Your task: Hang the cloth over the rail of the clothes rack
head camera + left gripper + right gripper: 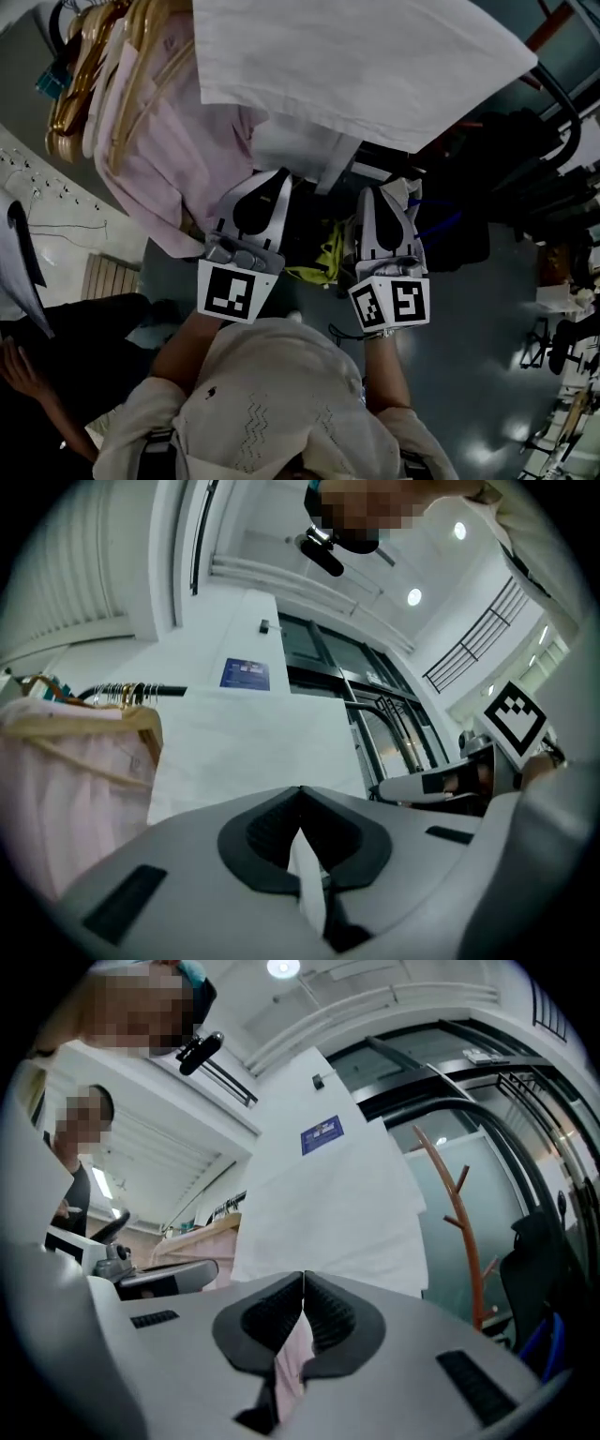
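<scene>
White cloth [356,66], pale pink garment [173,159], golden-tan hangers [77,89], dark grey floor [469,319]

My gripper [300,794] has its jaws squeezed shut on a thin bit of white cloth [307,878]. More white cloth hangs like a big flat sheet just past the jaws. To the left are pink clothes [66,789] on wooden hangers [103,726], hooked on a rail [155,691]. My other gripper [450,782] is off to the right.
</scene>
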`<control>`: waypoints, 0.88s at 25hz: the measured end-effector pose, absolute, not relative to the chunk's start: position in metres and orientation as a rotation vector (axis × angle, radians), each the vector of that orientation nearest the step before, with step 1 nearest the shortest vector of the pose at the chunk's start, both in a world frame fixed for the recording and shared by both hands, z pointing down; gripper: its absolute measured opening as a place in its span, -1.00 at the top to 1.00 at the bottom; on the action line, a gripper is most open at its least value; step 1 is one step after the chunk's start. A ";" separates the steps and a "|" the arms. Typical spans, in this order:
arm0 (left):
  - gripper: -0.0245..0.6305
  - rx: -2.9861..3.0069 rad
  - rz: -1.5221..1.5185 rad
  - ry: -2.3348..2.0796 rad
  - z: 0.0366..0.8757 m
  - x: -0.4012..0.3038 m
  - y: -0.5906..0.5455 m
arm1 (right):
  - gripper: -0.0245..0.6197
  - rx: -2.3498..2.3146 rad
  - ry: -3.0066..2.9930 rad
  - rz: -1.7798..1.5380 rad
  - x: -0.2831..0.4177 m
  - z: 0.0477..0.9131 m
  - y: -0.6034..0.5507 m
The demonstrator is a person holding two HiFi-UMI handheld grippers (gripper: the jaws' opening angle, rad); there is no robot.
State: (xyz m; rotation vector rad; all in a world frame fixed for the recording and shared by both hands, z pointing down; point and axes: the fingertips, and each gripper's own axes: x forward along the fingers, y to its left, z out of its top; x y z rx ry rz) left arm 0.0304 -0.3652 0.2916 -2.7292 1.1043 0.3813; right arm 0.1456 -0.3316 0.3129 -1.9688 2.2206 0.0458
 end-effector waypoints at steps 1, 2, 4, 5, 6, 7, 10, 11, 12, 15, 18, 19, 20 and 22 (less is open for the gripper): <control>0.89 -2.764 0.364 1.099 0.304 0.033 -0.360 | 0.87 -1.991 2.227 0.024 0.143 0.326 -0.329; 0.89 -2.791 0.350 1.091 0.315 0.035 -0.355 | 0.87 -2.016 2.234 0.017 0.140 0.337 -0.326; 0.89 -2.829 0.324 1.070 0.332 0.039 -0.346 | 0.87 -2.055 2.241 0.010 0.136 0.354 -0.320; 0.89 -2.848 0.311 1.062 0.341 0.041 -0.342 | 0.87 -2.069 2.245 0.001 0.135 0.362 -0.316; 0.89 -2.867 0.299 1.059 0.348 0.042 -0.338 | 0.87 -2.080 2.251 -0.010 0.133 0.369 -0.312; 0.89 -2.884 0.289 1.059 0.354 0.043 -0.335 | 0.87 -2.091 2.258 -0.023 0.132 0.375 -0.309; 0.89 -2.905 0.261 1.063 0.363 0.041 -0.329 | 0.87 -2.104 2.271 -0.062 0.128 0.387 -0.302; 0.89 -2.905 0.252 1.065 0.364 0.040 -0.327 | 0.87 -2.103 2.273 -0.068 0.127 0.388 -0.301; 0.89 -2.903 0.246 1.067 0.364 0.039 -0.326 | 0.87 -2.102 2.276 -0.070 0.126 0.389 -0.300; 0.89 -2.903 0.246 1.080 0.364 0.035 -0.322 | 0.87 -2.096 2.293 -0.052 0.121 0.387 -0.296; 0.89 -2.887 0.240 1.097 0.365 0.030 -0.319 | 0.87 -2.094 2.289 -0.039 0.119 0.385 -0.293; 0.89 -2.877 0.234 1.106 0.365 0.029 -0.319 | 0.87 -2.095 2.282 -0.042 0.119 0.385 -0.292; 0.89 -2.871 0.231 1.115 0.366 0.029 -0.318 | 0.87 -2.096 2.278 -0.046 0.118 0.385 -0.291; 0.89 -2.868 0.234 1.122 0.365 0.028 -0.317 | 0.87 -2.096 2.278 -0.048 0.117 0.386 -0.288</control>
